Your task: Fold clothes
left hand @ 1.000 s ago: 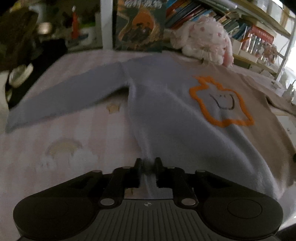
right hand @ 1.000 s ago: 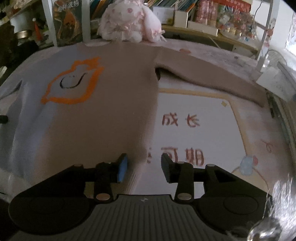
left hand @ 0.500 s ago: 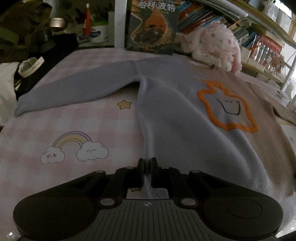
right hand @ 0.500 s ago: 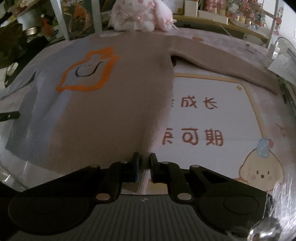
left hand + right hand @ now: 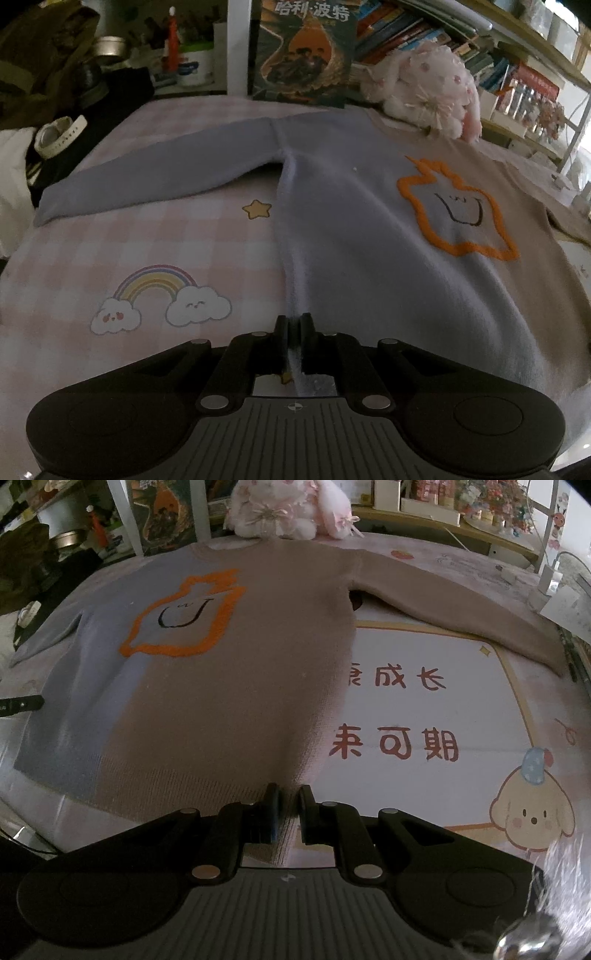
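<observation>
- Sweater [image 5: 354, 229] lies flat, front side up, spread across a desk covered by a pink checked cloth [image 5: 155, 243]; both sleeves extend outward to either side; the body is lilac on one half and tan on the other, with an orange outlined smiling figure [image 5: 184, 616] on the chest
- Left tool [image 5: 294, 332]: clenched on the lilac bottom corner of the sweater; a strip of knit passes between its fingers and shows behind them
- Right tool [image 5: 287, 805]: clenched on the tan bottom corner of the sweater at the ribbed hem; fabric sits between the fingers
- Rainbow and cloud print [image 5: 159, 299] on the cloth lies beside the lilac side seam; a star print [image 5: 257, 209] sits below the lilac sleeve
- Printed sheet [image 5: 424, 716] with red characters and a cartoon puppy lies beside the tan side seam, partly under the tan sleeve
- Plush toy [image 5: 288, 509], pink and white, rests at the far edge just beyond the collar; bookshelves [image 5: 406, 33] stand behind it
</observation>
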`<action>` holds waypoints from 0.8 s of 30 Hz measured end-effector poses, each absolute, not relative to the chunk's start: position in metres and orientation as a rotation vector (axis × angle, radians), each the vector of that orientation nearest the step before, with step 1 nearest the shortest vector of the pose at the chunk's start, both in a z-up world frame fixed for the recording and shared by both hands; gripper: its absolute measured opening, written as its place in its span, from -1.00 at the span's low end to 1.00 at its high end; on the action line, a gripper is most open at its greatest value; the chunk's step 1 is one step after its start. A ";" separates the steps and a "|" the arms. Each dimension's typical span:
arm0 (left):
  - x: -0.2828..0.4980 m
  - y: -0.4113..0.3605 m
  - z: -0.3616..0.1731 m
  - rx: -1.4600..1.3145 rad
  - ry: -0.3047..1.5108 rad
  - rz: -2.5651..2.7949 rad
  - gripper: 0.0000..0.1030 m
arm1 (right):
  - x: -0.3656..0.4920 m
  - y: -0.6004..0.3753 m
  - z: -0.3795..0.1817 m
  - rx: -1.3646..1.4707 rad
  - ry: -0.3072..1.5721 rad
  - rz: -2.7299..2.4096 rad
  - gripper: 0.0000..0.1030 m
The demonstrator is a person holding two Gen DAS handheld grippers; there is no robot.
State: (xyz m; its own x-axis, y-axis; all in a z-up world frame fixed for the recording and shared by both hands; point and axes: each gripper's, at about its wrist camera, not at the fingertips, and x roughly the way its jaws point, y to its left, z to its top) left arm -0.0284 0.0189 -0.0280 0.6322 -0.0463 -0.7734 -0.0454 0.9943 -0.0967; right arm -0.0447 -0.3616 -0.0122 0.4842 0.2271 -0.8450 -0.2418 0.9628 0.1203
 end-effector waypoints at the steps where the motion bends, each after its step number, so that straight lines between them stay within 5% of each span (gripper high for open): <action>1: -0.029 0.019 -0.028 -0.114 0.886 0.001 -0.89 | -0.045 -0.361 -0.012 -0.022 1.024 0.286 -0.80; 11: -0.034 0.020 -0.021 -0.120 0.858 -0.018 -0.78 | -0.043 -0.357 -0.010 -0.054 1.017 0.259 -0.64; 13: -0.037 0.024 -0.016 -0.135 0.843 -0.032 -0.72 | -0.043 -0.355 -0.005 -0.051 0.990 0.230 -0.26; 15: -0.039 0.028 -0.013 -0.152 0.825 -0.037 -0.62 | -0.043 -0.352 0.000 -0.043 0.965 0.204 -0.09; 17: -0.040 0.035 -0.009 -0.170 0.817 -0.039 -0.40 | -0.043 -0.346 0.004 -0.028 0.948 0.174 0.06; 19: -0.043 0.041 -0.007 -0.175 0.810 -0.048 -0.11 | -0.045 -0.338 0.008 -0.002 0.926 0.135 0.43; 21: -0.047 0.050 -0.006 -0.166 0.803 -0.070 0.21 | -0.053 -0.323 0.012 0.018 0.894 0.089 0.57; 24: -0.053 0.065 -0.008 -0.133 0.801 -0.111 0.29 | -0.070 -0.296 0.015 0.013 0.851 0.035 0.68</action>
State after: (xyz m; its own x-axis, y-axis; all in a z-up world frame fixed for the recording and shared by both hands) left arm -0.0532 0.0655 -0.0082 0.6911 -0.1493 -0.7072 0.0488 0.9858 -0.1604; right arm -0.0696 -0.2959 0.0153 0.6584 0.0364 -0.7518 -0.0262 0.9993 0.0255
